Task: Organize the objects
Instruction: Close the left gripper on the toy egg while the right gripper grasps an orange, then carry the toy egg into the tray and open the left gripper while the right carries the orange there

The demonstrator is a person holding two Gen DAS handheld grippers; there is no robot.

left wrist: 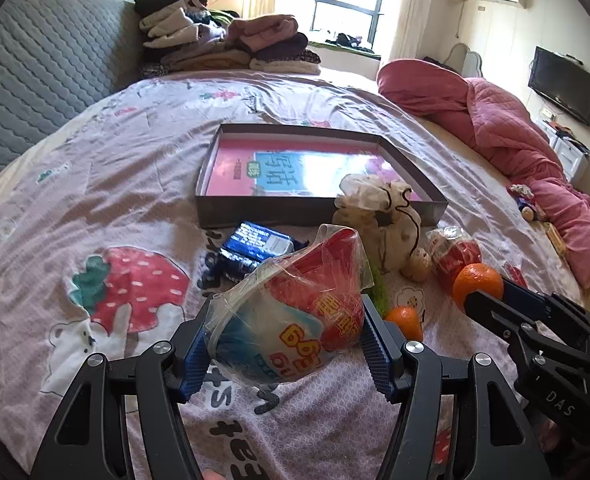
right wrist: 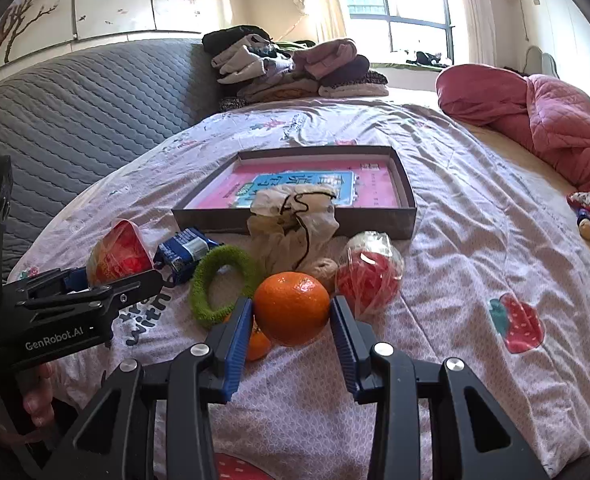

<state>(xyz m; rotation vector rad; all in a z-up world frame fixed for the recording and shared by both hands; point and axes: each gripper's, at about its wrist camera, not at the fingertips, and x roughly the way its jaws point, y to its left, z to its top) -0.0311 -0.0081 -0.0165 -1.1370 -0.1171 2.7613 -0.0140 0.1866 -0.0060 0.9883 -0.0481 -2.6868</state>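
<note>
My left gripper (left wrist: 285, 340) is shut on a red, white and blue snack bag in clear wrap (left wrist: 291, 320), held above the bedspread; the bag (right wrist: 115, 254) also shows in the right wrist view. My right gripper (right wrist: 291, 312) is shut on an orange (right wrist: 292, 307), which appears at that gripper's tip in the left wrist view as the orange (left wrist: 478, 280). A second orange (left wrist: 405, 322) lies on the bed below. A shallow grey box (left wrist: 319, 210) with a pink book inside sits beyond the objects.
On the bedspread lie a blue packet (left wrist: 257, 248), a cream drawstring pouch (right wrist: 293, 224), a green fuzzy ring (right wrist: 221, 286) and a wrapped red snack (right wrist: 369, 276). Folded clothes (left wrist: 223, 36) are stacked at the far end. A pink quilt (left wrist: 515, 136) lies right.
</note>
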